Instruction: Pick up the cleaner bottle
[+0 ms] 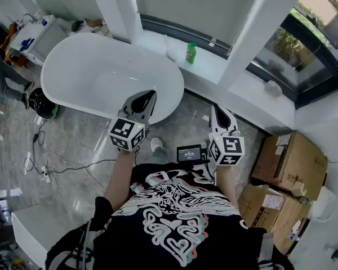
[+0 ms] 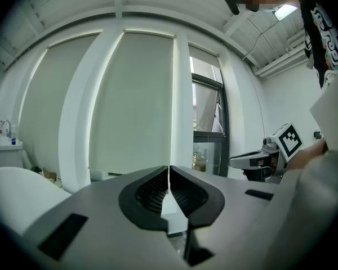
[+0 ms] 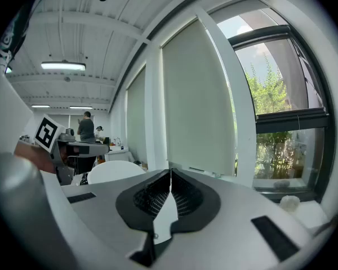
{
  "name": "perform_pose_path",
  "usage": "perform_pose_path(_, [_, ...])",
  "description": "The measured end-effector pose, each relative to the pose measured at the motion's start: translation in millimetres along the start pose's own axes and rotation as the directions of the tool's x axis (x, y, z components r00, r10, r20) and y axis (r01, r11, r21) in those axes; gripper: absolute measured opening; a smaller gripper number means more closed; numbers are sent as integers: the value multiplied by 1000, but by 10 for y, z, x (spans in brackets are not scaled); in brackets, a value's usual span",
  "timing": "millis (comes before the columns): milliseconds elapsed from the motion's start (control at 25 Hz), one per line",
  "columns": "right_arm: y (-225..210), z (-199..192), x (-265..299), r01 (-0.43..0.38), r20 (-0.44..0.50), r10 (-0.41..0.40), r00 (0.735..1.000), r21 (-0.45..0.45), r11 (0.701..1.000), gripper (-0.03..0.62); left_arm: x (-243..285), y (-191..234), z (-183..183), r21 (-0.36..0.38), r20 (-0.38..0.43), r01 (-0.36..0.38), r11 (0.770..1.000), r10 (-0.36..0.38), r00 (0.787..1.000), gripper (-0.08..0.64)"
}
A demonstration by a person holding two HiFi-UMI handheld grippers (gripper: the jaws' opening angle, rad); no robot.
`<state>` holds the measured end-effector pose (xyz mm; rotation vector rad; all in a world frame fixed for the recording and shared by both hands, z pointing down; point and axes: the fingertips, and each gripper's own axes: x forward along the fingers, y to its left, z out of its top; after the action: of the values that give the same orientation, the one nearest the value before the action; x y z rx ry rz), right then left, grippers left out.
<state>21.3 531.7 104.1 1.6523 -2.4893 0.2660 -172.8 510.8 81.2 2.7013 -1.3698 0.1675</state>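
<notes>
A small green cleaner bottle point(image 1: 191, 53) stands upright on the white window ledge point(image 1: 214, 66), seen in the head view beyond the bathtub. My left gripper point(image 1: 148, 96) is held in the air over the near rim of the tub, its jaws shut with nothing between them. My right gripper point(image 1: 218, 111) hovers over the grey floor to the right, also shut and empty. Both are well short of the bottle. In the left gripper view the left gripper point(image 2: 169, 170) faces the blinds; in the right gripper view the right gripper point(image 3: 170, 173) points at the window. The bottle shows in neither gripper view.
A white oval bathtub point(image 1: 101, 77) lies between me and the ledge on the left. Cardboard boxes point(image 1: 290, 167) stand at the right. Cables point(image 1: 62, 165) trail over the floor at the left. White window pillars point(image 1: 253, 21) rise from the ledge. People stand far off point(image 3: 87, 126).
</notes>
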Motion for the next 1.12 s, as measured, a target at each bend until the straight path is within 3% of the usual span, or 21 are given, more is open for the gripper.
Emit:
perform_pose_path(400, [-198,-51,-162,-2,13,2,1000,-16,1000,32,103,-290,-14,12,15,8,1000,-8,1000,21])
perform_pose_path(720, [-463,-182,-279,11,9,-11,1000,37,999,32,227,-430,-133,-13,12,0,1000,0,1000,21])
perform_pose_path(1000, [-725,-295,-275,36,-20,-36,999,32,999,32,513,-554,-166,-9,-2,21,1000,-21,1000,21])
perform_pose_path(1120, [-918,-244,-241,85,-6,-85,996,25,996,32,687,-524,-156,-14,-10,31,999,-31,999,21])
